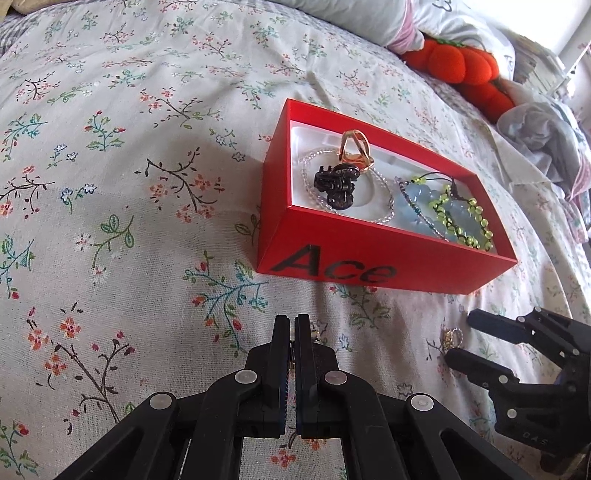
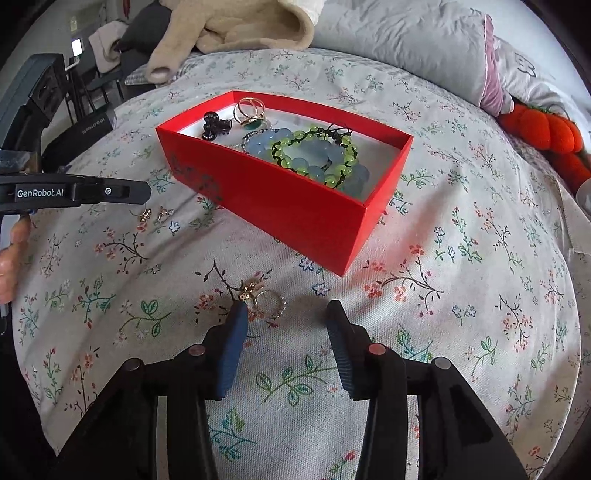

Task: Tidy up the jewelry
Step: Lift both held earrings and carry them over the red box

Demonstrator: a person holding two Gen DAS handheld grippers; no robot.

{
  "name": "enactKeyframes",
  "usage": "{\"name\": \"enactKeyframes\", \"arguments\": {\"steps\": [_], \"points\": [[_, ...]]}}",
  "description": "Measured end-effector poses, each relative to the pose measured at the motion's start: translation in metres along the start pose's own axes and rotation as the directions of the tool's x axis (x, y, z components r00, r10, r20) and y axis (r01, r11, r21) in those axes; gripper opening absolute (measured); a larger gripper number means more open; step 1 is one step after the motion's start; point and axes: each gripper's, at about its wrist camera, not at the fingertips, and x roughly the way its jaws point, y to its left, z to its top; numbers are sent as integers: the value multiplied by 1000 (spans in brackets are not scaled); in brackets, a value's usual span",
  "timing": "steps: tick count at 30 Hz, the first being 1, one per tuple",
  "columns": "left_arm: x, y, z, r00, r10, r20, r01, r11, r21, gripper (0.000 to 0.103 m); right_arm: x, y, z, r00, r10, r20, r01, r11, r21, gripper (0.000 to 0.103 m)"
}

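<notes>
A red box [image 1: 369,254] [image 2: 295,206] marked "Ace" lies on the floral bedsheet. It holds a gold ring [image 1: 354,149], a black hair claw [image 1: 338,186], a clear bead chain, a blue bead bracelet [image 2: 314,155] and a green bead bracelet [image 2: 332,147]. My left gripper [image 1: 294,321] is shut with something small and gold pinched between its pads; small gold earrings [image 2: 155,214] lie under its tip. My right gripper [image 2: 288,314] is open, low over two rings [image 2: 266,297] on the sheet; the rings also show in the left wrist view [image 1: 452,338].
Orange plush pumpkins [image 1: 465,70] [image 2: 550,136] and pillows [image 2: 406,44] lie at the head of the bed. A beige plush toy [image 2: 236,26] lies behind the box. Crumpled cloth [image 1: 543,129] lies at the right. Bare sheet stretches left of the box.
</notes>
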Motion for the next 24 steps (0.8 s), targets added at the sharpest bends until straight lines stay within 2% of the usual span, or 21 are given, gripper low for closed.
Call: {"name": "enactKeyframes", "arguments": {"steps": [2,6,8,11,18,24], "points": [[1,-1,0,1000,3,-1,-3,1000,1,0,1,3,-1,1000,0,16,0,1000,-20,42],[1,-1,0,1000,5,-2,-5,1000,-1,0,0,12,-2,999,1,32,2,997,-73,25],[1,-1,0,1000,5,-1,-5,1000,-1,0,0,15,-2,999,-1,36,4,996,-87,20],[0,-3,0,1000,2,4,-2,1000,3,0,-1,16,-2,999,-4,44,8,997,-81,19],[-14,-8,5,999,-28,34,28,1000,2,0,-15,-1,-5,998,31,48,-32,999,10,19],[-30,-20,18,995,-57,80,57,998,-2,0,-45,-14,8,993,37,112,-46,996,80,19]]}}
